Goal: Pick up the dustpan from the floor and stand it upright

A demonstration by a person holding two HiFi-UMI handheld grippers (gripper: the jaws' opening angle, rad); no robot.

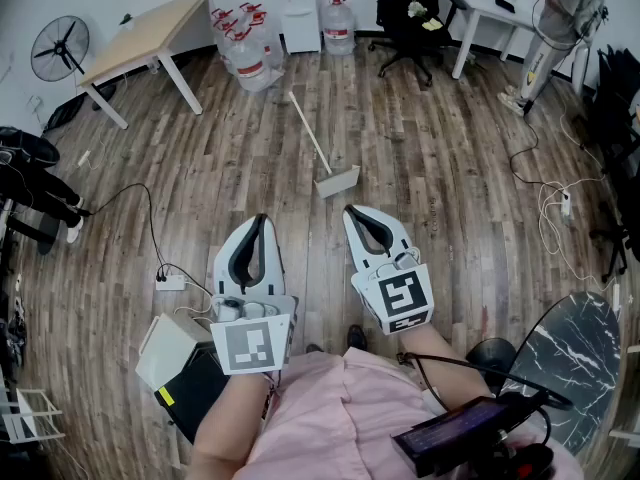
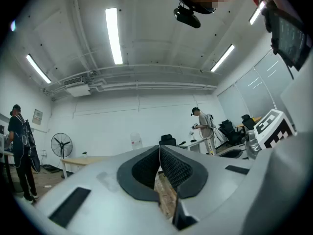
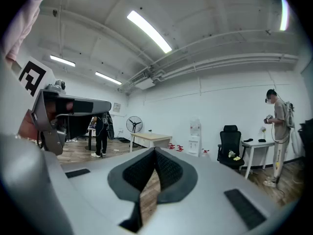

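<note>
— Dustpan [image 1: 337,181] lies flat on the wood floor [image 1: 450,168], and its long handle runs away from us toward the water jugs [image 1: 250,53].
— We hold both grippers short of it. The right gripper [image 1: 350,209] is nearer and the left gripper [image 1: 261,218] is off to its side. Each has its jaws pressed together on nothing.

Dustpan [image 1: 338,183]: we see pale grey, white handle.
Floor [image 1: 440,148]: brown wood planks.
Left gripper [image 1: 261,219] & right gripper [image 1: 351,211]: our shells white, pads blk, markers b/w squares.

Clear red-capped water jugs [image 1: 245,43] stand beside the light wooden table [image 1: 150,30]; a black round fan [image 1: 60,48] stands on its other side.
</note>
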